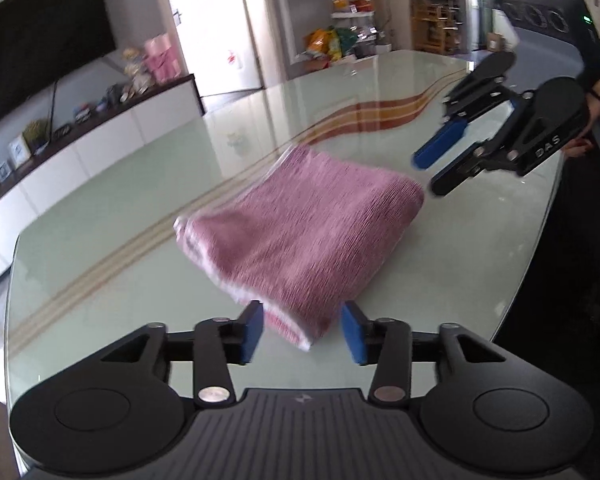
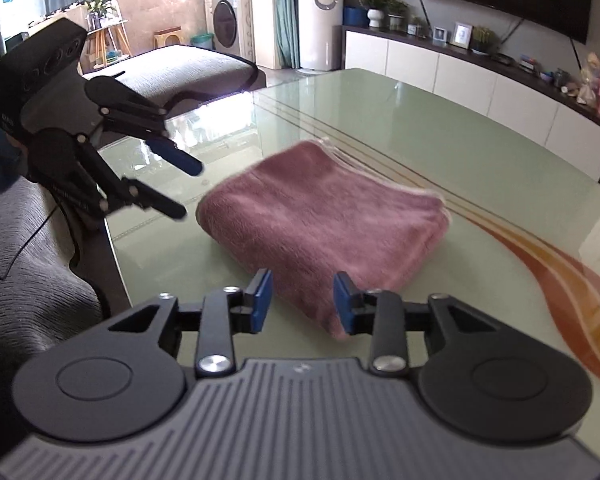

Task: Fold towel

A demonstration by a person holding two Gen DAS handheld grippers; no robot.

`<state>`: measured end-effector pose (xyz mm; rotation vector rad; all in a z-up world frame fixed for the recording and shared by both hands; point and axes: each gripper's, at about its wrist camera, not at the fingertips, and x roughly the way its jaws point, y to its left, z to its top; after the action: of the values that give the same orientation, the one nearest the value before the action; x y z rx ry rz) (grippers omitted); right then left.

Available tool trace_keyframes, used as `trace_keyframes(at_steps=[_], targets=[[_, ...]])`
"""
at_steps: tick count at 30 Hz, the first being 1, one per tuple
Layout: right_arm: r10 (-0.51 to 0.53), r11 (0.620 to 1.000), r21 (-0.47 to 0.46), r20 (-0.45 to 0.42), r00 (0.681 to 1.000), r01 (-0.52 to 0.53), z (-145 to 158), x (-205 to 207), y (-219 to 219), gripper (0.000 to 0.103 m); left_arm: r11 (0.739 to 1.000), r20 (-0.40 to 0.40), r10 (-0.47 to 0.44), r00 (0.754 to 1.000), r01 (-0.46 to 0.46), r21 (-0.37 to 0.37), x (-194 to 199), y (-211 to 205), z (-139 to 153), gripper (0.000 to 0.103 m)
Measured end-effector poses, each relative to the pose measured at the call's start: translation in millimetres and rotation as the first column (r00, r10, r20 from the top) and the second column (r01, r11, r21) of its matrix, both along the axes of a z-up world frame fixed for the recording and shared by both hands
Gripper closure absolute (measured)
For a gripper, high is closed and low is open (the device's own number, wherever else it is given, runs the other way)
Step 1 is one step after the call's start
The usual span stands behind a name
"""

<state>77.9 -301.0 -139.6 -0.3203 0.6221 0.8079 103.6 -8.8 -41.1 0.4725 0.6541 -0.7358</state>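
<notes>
Black hand-held gripper (image 1: 302,326), blue pads (image 1: 253,332)

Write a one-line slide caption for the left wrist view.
Folded pink towel lies on the glass table; left gripper and right gripper both open, holding nothing.

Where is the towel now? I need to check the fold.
The folded pink towel lies on the glass table, between the left hand-held gripper and the right hand-held gripper; neither touches it.

A: Where can a claw pass?
B: The tabletop (image 1: 100,208) lies bare all around the folded towel (image 1: 300,232).
A: Any obstacle?
B: Only the towel, plus the right claw (image 1: 432,168) hovering beside its corner.
</notes>
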Motion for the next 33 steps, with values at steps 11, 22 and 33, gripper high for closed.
trace_keyframes(at_steps=[11,22,33], targets=[[0.127,0.989,-0.074,-0.009,0.992,-0.127,-0.3,23.7,23.6,0.016,0.987,0.031,-0.154,0.988,0.151,0.062,19.9,-28.7,-20.1,0.049],[0.312,0.931,-0.184,-0.056,0.949,-0.316,-21.7,43.6,36.9,0.0,0.971,-0.028,-0.233,0.972,0.234,0.059,44.3,-25.5,-35.3,0.045],[0.432,0.856,-0.277,-0.081,0.898,-0.437,-45.6,56.3,33.2,0.0,0.919,0.034,-0.384,0.923,0.378,0.111,37.6,-12.4,-54.2,0.042]])
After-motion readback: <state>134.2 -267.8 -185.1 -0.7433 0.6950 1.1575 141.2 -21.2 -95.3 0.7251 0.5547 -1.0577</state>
